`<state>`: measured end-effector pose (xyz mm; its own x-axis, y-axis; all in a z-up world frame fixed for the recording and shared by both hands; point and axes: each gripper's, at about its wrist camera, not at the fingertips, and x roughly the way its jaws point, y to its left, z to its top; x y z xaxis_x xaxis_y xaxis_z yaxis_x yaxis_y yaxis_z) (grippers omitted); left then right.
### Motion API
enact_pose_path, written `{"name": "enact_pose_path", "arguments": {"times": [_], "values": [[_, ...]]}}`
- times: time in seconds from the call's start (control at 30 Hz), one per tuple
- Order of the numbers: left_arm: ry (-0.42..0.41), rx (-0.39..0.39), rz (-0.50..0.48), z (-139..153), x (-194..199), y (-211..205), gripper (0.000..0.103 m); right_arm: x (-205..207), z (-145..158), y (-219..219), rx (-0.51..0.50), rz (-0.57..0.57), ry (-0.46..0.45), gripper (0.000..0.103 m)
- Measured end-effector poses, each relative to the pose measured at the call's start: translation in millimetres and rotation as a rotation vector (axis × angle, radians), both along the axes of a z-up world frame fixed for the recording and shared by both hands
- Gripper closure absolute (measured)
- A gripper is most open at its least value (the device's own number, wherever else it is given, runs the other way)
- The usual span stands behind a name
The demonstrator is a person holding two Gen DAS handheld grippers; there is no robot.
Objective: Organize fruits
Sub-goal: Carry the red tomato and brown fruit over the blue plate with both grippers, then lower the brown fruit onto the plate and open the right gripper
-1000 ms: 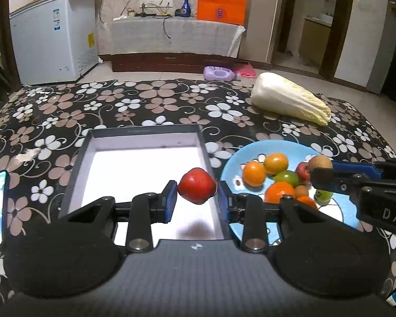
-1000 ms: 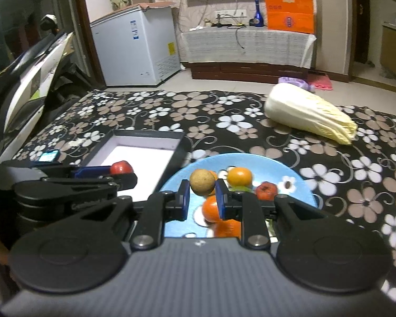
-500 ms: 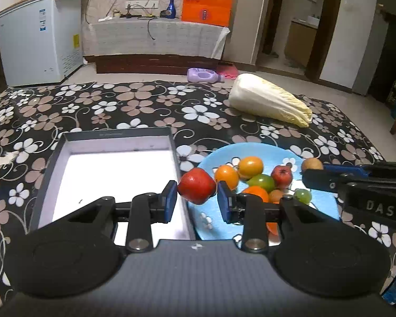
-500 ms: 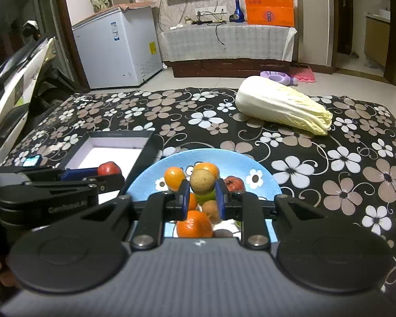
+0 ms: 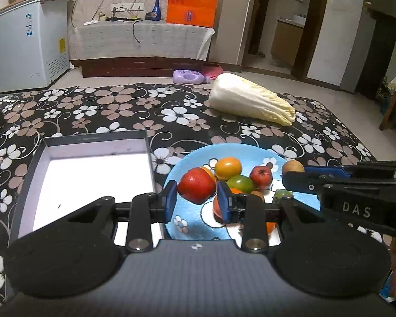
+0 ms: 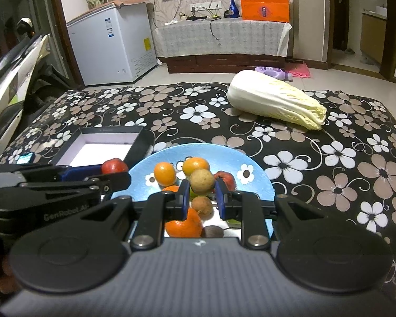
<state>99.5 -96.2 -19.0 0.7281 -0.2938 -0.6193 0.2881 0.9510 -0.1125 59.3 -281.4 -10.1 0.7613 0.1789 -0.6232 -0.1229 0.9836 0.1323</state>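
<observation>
Floral black cloth covers the table, cabbage far right. Left gripper clamps a red fruit above the blue plate; right gripper pinches a brown fruit.

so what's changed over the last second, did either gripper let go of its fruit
No. The left gripper keeps the red apple-like fruit but has carried it rightward, from above the white-lined open box to above the round blue floral plate. The right gripper still clamps the small brown round fruit, shifted a little over the plate. Box, plate, piled fruits and the pale napa cabbage stayed put.
</observation>
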Motion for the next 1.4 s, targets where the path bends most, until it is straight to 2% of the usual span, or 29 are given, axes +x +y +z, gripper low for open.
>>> {"name": "enact_pose_path", "arguments": {"times": [1.4], "values": [[0.011, -0.011, -0.026, -11, 16, -23, 0.065, -4, -5, -15, -0.011, -0.004, 0.017, 0.079]]}}
